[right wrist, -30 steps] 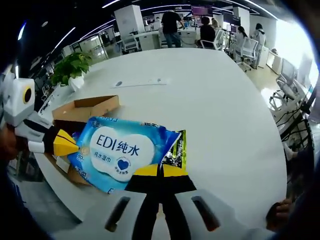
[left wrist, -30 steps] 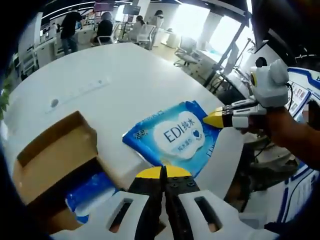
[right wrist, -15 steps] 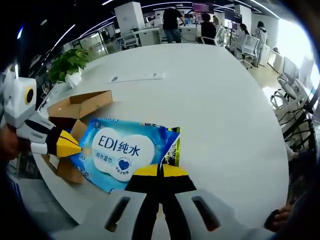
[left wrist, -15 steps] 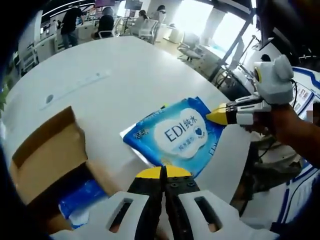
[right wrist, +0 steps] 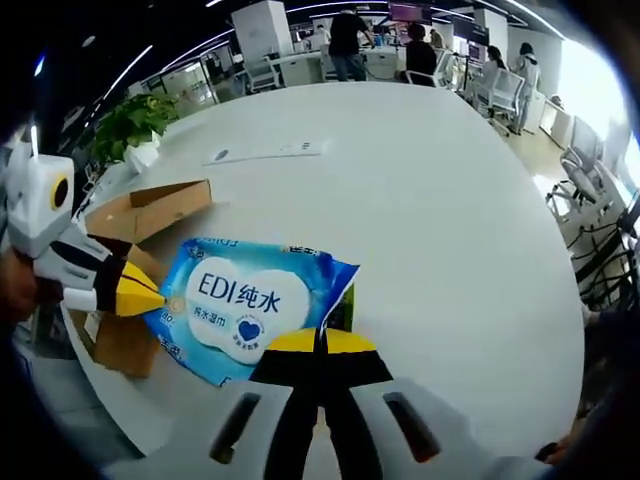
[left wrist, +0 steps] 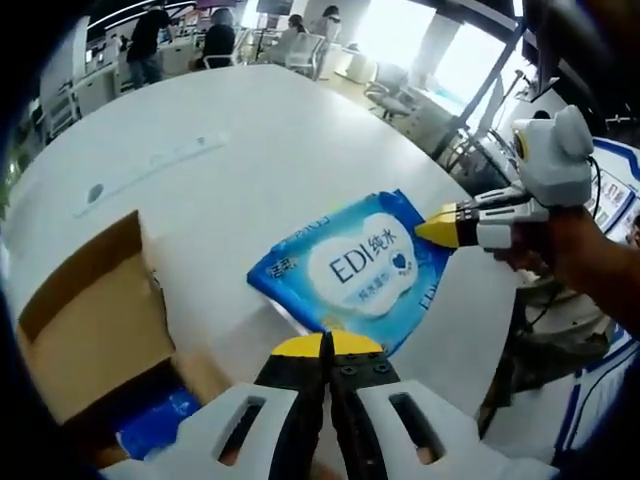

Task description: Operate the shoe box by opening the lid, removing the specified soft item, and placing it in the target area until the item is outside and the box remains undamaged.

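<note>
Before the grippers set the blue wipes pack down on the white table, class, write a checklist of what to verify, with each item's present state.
1. Left gripper shut on the wipes pack: ok.
2. Right gripper shut on the pack's other end: ok.
3. Pack fully outside the shoe box: ok.
4. Box lid open: ok.
5. Box undamaged: cannot tell; its far walls are out of sight.
6. Bare stretch of white table beside the pack for setting it down: ok.
</note>
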Demonstrator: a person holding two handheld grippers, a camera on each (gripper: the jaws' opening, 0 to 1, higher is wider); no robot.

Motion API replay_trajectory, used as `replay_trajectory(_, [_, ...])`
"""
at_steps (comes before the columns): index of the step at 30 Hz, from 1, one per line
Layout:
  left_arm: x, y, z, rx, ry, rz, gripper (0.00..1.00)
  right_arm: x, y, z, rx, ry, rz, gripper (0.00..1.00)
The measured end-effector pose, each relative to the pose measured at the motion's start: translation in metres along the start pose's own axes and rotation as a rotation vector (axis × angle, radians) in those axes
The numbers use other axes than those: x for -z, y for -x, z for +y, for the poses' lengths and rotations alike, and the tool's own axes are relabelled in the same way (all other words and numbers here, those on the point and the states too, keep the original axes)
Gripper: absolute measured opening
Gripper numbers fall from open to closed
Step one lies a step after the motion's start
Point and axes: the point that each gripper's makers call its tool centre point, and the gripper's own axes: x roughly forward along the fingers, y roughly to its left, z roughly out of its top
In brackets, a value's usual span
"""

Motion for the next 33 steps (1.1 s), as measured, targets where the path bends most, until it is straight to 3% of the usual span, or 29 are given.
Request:
replay_trajectory(13, [0.009,-0.02,0.005,-0.014,-0.035,0.045,0.0,0.003,-0.022,-0.009,-0.011,0.021,0.022,0.0])
replay_trajectory(26, [0.009,-0.022,0.008,-0.028,-0.059,0.04,0.0,0.007,-0.026,-0.013,-0.01,0.049,0.026,0.01])
replay_trajectory(31, [0.008,-0.021,0.012,-0.047,-0.078,0.03,0.18,0.006,-0.024,-0.014,-0.008,0.043,0.014,0.11])
replay_trajectory(33, [0.007,-0.017,0.011,-0.04,-0.076,0.024,0.18,0.005,-0.021,-0.015,-0.006,0.039,0.007,0.11])
